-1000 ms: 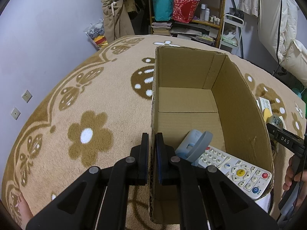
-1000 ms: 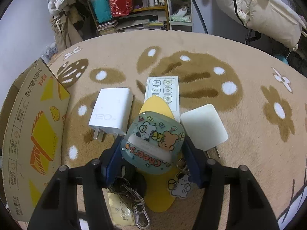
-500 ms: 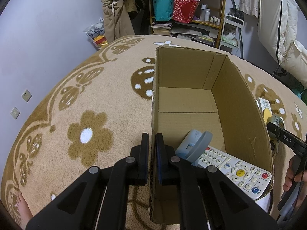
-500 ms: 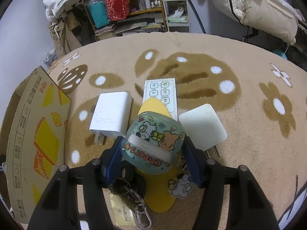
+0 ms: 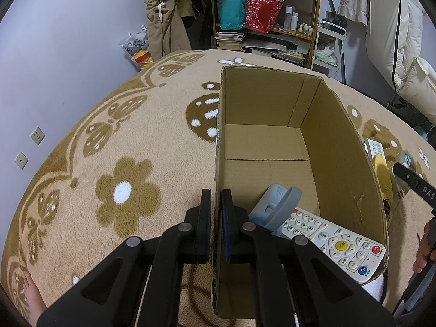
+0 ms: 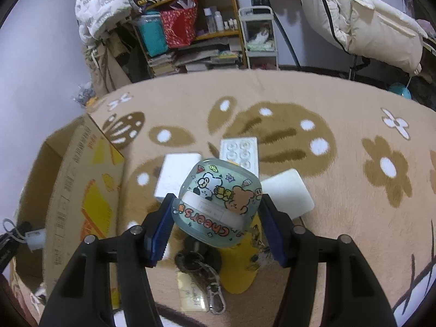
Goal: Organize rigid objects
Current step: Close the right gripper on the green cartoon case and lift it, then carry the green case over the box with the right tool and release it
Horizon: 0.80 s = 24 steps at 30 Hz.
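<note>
My left gripper [image 5: 216, 212] is shut on the near left wall of an open cardboard box [image 5: 272, 103] standing on the rug. Inside the box lie a white remote [image 5: 338, 242] and a pale blue device with a grey band [image 5: 275, 204]. My right gripper [image 6: 216, 215] is shut on a green earbud case with cartoon stickers [image 6: 218, 201], held above the rug; a keychain [image 6: 207, 275] hangs under it. Below it lie a white charger [image 6: 174, 174], a small white remote [image 6: 239, 152], a white square adapter [image 6: 288, 193] and a yellow object [image 6: 239, 269]. The box also shows at the left of the right wrist view [image 6: 81, 190].
A patterned beige rug [image 5: 122, 163] covers the floor. A cluttered shelf [image 5: 261, 16] and a small white cart [image 6: 259, 35] stand at the back wall. White bedding [image 6: 368, 19] lies at the right. A bare foot [image 5: 30, 291] shows at the lower left.
My right gripper has risen with the earbud case, and the items on the rug look farther below. The left gripper and the box have not moved.
</note>
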Tool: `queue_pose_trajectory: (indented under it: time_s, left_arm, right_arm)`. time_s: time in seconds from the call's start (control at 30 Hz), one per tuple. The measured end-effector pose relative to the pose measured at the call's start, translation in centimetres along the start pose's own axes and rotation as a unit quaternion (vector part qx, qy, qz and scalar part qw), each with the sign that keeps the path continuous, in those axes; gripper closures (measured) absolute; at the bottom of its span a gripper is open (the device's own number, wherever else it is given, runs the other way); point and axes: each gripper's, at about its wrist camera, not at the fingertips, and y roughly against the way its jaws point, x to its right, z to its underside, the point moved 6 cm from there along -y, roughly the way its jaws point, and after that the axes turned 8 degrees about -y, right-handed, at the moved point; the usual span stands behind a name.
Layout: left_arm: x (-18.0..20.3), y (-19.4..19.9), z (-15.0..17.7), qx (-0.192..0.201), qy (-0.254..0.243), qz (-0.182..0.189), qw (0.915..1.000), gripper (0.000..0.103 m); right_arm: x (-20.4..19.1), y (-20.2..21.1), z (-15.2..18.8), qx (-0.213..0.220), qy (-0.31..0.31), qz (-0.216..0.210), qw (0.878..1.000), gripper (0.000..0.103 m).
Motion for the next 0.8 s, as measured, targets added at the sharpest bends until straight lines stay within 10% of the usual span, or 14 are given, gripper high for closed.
queue_pose_trajectory:
  time_s: [0.8]
  left_arm:
    - [0.0,-0.1,0.0,-0.001,-0.004,-0.004,1.0000,0.096]
  right_arm:
    - [-14.0,9.0,-1.7,0.063,0.099,-0.138,0.983,0.038]
